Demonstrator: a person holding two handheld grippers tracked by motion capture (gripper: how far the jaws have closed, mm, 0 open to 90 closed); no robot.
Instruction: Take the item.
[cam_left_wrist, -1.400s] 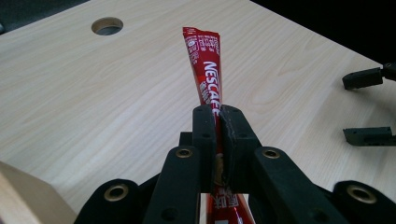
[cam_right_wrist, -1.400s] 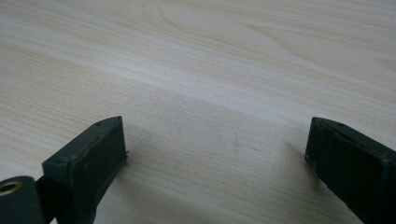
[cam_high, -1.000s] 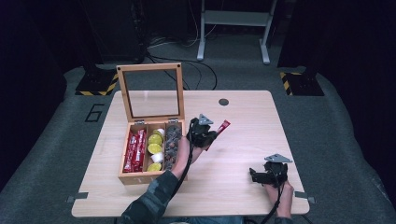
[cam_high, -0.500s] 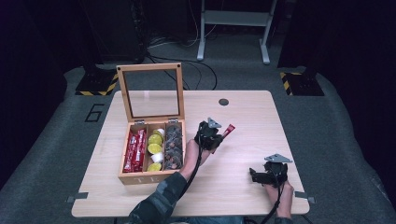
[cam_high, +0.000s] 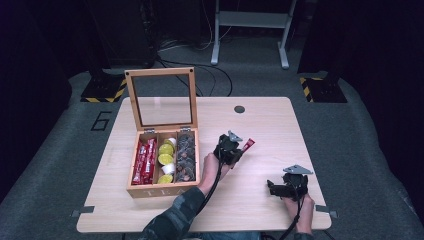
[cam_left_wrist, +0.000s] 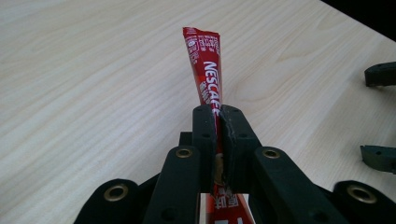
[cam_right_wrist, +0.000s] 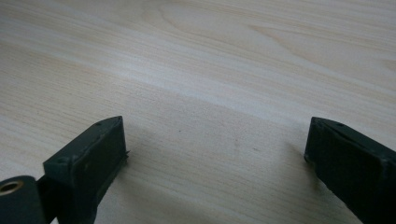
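Tightly, left gripper clamps a red Nescafé stick — right gripper gapes wide, holding nothing.

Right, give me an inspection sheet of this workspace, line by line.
Surface: light wooden table, round hole near its far edge.
Job's things: open wooden box, glass lid upright; red sachets left, yellow and white capsules middle, dark items right. One red Nescafe sachet held off the table.
Clutter: nothing seen.
Grippers: left gripper shut on the sachet; right gripper open, empty, low over the table.
Cables: one black cable trails from each gripper; more on the floor behind.
Surroundings: grey floor, hazard-striped feet, a metal stand.
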